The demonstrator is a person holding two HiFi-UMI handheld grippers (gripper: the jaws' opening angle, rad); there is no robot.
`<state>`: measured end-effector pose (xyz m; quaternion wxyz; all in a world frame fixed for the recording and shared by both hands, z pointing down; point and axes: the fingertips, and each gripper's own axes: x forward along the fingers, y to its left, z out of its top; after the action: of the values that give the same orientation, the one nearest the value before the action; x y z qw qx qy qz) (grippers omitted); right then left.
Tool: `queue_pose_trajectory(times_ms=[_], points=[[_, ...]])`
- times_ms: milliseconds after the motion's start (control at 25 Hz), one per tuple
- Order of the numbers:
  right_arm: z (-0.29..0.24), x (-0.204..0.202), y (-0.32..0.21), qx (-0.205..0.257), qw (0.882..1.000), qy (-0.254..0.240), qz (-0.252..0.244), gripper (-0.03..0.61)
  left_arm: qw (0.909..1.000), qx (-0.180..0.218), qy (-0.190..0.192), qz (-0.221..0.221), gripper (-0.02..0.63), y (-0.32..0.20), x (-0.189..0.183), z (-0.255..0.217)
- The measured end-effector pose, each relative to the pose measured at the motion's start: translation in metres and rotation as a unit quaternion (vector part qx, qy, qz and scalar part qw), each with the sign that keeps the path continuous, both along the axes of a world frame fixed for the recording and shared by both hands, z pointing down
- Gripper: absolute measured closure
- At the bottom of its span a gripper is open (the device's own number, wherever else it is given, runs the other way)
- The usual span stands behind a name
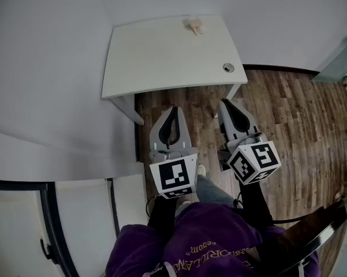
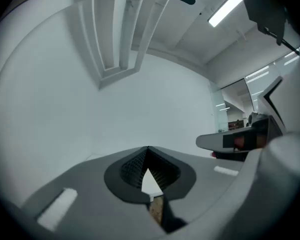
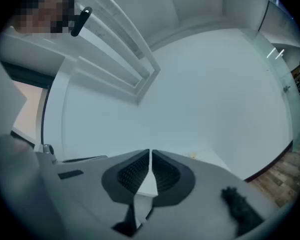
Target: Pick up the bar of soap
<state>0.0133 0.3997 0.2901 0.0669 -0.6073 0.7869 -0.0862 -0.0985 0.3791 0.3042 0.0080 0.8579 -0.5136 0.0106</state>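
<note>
One table [image 1: 161, 62] stands in view. On the table lie one soap [image 1: 195, 26], at the far edge, and one round cap [image 1: 228, 67], near the right front corner. Two legs show under the table's near edge: a left leg [image 1: 129, 108] and a right leg [image 1: 233, 91]. In front of the table there are two grippers, the left gripper [image 1: 173, 109] and the right gripper [image 1: 225, 103]. Each carries one marker cube, two in all: the left cube [image 1: 174, 178] and the right cube [image 1: 254, 161]. One person [image 1: 208, 244] stands nearest of all, well apart from the table.
</note>
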Motion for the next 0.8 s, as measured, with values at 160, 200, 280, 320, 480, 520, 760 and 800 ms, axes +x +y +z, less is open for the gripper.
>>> queue_pose_trajectory(times_ms=[160,200,280,320,480,520,760,800], points=[[-0.004,0.032,-0.031,0.002,1.0,-0.013,0.007,0.569,0.9998,-0.007,0.016,0.001,0.609,-0.031,0.026,-0.002],[-0.003,0.038,-0.037,0.002,1.0,-0.012,0.007,0.569,0.9998,-0.008,0.017,0.002,0.609,-0.037,0.032,-0.001],[0.0,0.045,-0.048,0.001,1.0,-0.011,0.004,0.569,0.9998,-0.009,0.017,0.002,0.609,-0.047,0.042,0.003],[0.002,0.046,-0.055,0.0,1.0,-0.011,0.001,0.569,0.9998,-0.011,0.017,0.002,0.609,-0.052,0.045,0.005],[0.012,0.05,-0.078,-0.01,1.0,-0.007,-0.017,0.569,0.9998,-0.018,-0.005,-0.01,0.609,-0.072,0.051,0.014],[0.013,0.052,-0.084,-0.013,1.0,-0.007,-0.021,0.568,0.9997,-0.017,-0.011,-0.014,0.609,-0.078,0.052,0.015],[0.012,0.063,-0.126,-0.009,1.0,-0.016,-0.018,0.568,0.9998,-0.014,-0.003,-0.013,0.609,-0.121,0.059,0.013],[0.014,0.065,-0.136,-0.008,1.0,-0.019,-0.014,0.568,0.9998,-0.012,-0.005,-0.012,0.609,-0.129,0.06,0.015]])
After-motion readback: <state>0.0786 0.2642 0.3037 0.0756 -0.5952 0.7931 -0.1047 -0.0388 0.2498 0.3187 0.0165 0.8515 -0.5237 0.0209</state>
